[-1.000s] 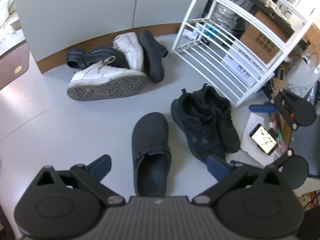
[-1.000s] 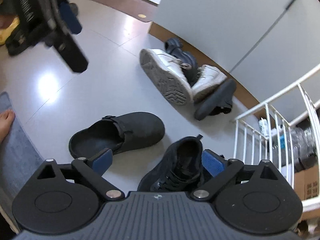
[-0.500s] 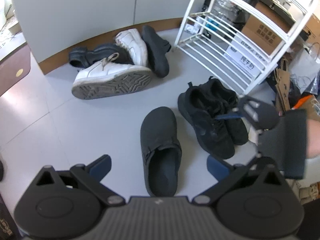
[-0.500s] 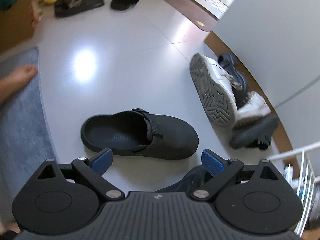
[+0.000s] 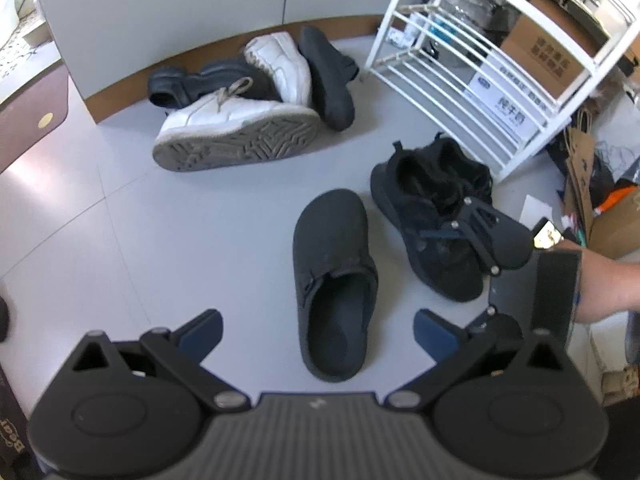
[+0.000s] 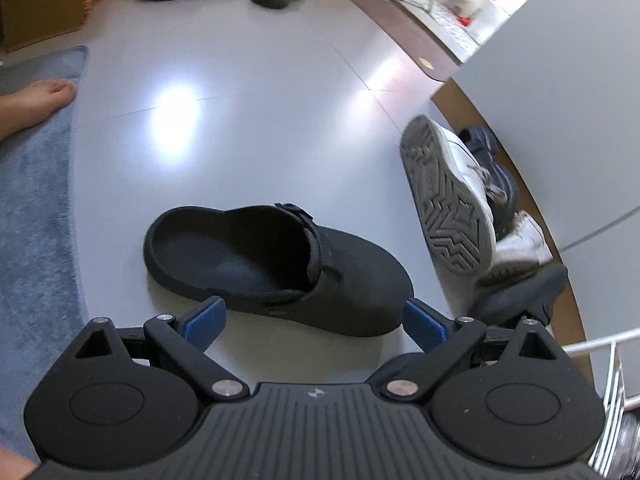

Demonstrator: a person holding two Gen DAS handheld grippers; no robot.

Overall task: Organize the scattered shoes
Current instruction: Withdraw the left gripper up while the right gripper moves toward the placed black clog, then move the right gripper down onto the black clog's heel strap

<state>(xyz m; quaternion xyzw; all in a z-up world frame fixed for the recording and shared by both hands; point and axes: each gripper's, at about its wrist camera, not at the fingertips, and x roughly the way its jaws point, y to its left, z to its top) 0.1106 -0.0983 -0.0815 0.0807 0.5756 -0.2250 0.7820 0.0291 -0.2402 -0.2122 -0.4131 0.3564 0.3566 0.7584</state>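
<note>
Several shoes lie loose on the floor, none yet on the white rack [image 5: 472, 68] at two o'clock in the left wrist view. A black clog [image 5: 334, 276] sits upright dead ahead of the left gripper [image 5: 316, 330], whose jaws stand spread and empty. At three o'clock the right gripper [image 5: 464, 226] hovers over the black sneaker pair [image 5: 424, 216]; its own camera shows the blue pads wide apart, nothing between them. At eleven o'clock, a white sneaker [image 5: 236, 136] lies tipped on its side against a heap by the wall. My worry: the clog's soft open heel could fold under a pinch and slip out (a grip at the strap looks safer). The rack's lower shelves look bare; cardboard boxes [image 5: 540, 56] sit behind it.
</note>
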